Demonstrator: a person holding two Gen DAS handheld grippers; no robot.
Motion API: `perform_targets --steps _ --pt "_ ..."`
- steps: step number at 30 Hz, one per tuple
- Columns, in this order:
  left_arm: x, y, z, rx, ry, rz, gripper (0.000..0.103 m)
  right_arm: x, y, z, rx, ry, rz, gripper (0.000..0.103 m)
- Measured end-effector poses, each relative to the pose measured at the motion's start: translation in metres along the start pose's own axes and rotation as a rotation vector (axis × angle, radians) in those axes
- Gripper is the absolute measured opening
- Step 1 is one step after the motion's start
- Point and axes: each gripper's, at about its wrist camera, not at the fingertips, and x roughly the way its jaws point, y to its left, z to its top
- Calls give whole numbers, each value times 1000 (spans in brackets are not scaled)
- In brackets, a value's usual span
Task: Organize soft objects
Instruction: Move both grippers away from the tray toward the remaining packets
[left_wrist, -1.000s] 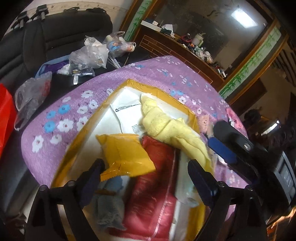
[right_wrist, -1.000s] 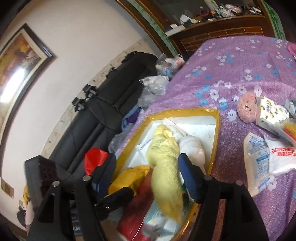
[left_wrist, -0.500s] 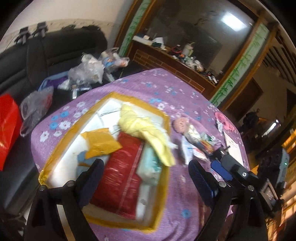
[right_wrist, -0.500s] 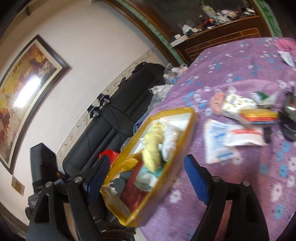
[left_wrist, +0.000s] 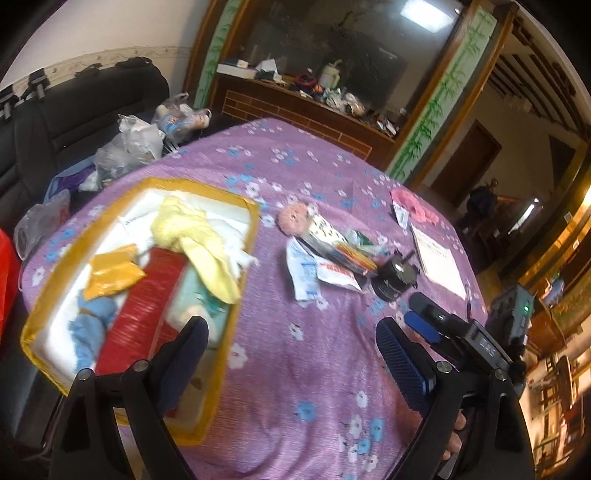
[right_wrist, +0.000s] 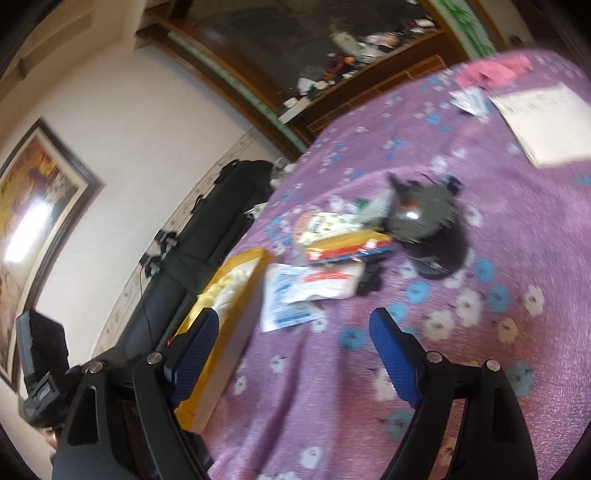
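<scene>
- Soft packets and cloths are the job: several already lie in the yellow-rimmed tray (left_wrist: 251, 221) at the left of the purple flowered tablecloth (left_wrist: 295, 369), and a loose cluster waits just right of it, mid-table.
- In the tray I count 1 yellow cloth (left_wrist: 199, 243), 1 red packet (left_wrist: 144, 299), 1 yellow packet (left_wrist: 110, 273), 1 blue cloth (left_wrist: 90, 325) and 1 pale green pack (left_wrist: 195, 299), with white wrapping beneath.
- In the cluster: 1 white sachet (right_wrist: 306, 288) nearest the tray, 1 striped yellow packet (right_wrist: 343, 247) on its far edge, 1 lemon-print pack (right_wrist: 325, 223) and 1 pink fuzzy ball (left_wrist: 293, 218) beyond.
- 1 dark round gadget (right_wrist: 421, 218) sits at the right of the cluster, touching it; it looks hard, so probably not part of the sort.
- Far right lie 1 pink cloth (left_wrist: 410, 201) and 1 white sheet (left_wrist: 439, 258).
- Right gripper (right_wrist: 295, 347) has just been opening; its jaws stand wide apart, nothing between them, aimed toward the white sachet.
- Left gripper (left_wrist: 291, 358) is also spread wide and empty, hanging over bare tablecloth beside the tray's near corner.
- Handling, as I judge it: the sachet is light, limp and likely slick, lying flat; take it by a free edge or corner, pinching firmly so it does not slide out.
- The fuzzy ball should squash easily; grip across its middle.
</scene>
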Motion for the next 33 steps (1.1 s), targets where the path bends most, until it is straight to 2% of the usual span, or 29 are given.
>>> perform_targets --steps 11,33 --pt "28 -17 -5 15 56 -3 94 13 -5 -5 19 45 -54 83" --pt "40 -14 -8 18 90 -1 94 16 -13 -5 54 48 -98 83"
